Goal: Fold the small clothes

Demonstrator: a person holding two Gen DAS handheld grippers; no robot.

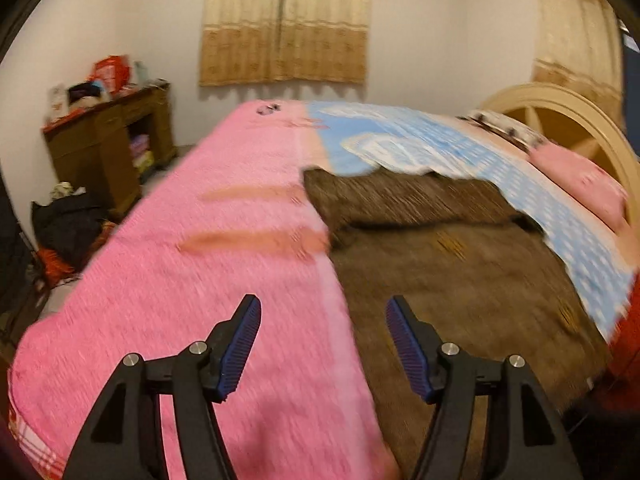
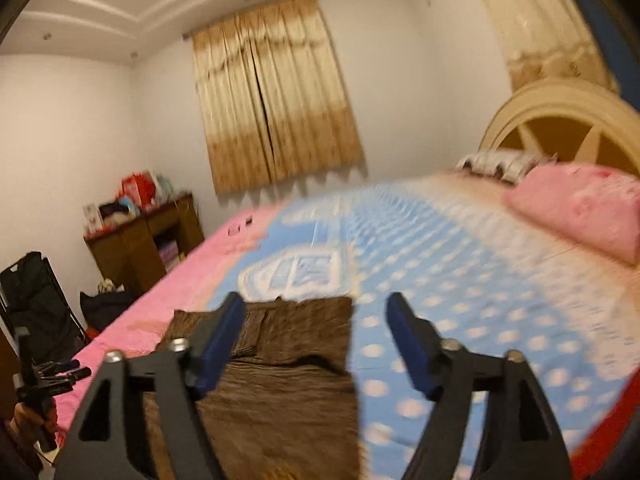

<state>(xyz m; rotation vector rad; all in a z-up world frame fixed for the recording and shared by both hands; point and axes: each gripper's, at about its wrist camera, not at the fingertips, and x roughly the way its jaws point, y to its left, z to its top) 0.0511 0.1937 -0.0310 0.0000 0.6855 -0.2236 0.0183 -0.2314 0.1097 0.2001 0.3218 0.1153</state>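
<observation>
While both views are smeared by motion blur, the layout reads fine. Left gripper (image 1: 323, 312) hangs above the bed, jaws spread wide, nothing between the blue ribbed pads (image 1: 240, 348). Below it is the seam where the pink bedspread (image 1: 200, 280) meets a brown garment (image 1: 460, 272). The garment lies flat on the bed, its far end folded over onto itself with a dark fold edge across. Garment type cannot be told from the blur. Beyond it is a blue-and-white patterned sheet (image 1: 540, 200), with a pink pillow (image 1: 580, 184) by the cream arched headboard (image 1: 560, 120).

Right gripper (image 2: 316, 316) is also over the bed, jaws spread, empty between the fingers (image 2: 412, 352). The brown garment (image 2: 272, 380) sits under and ahead of its left finger, with the blue dotted sheet (image 2: 480, 300) to the right. The garment's right edge lies just beside the sheet pattern. Neither gripper touches the cloth.

In the right wrist view the left gripper (image 2: 52, 376) shows at the far left edge, held by a hand (image 2: 28, 416).

Background: tan curtain (image 2: 276, 96) and a wooden cabinet (image 1: 108, 148) with clutter on top.
</observation>
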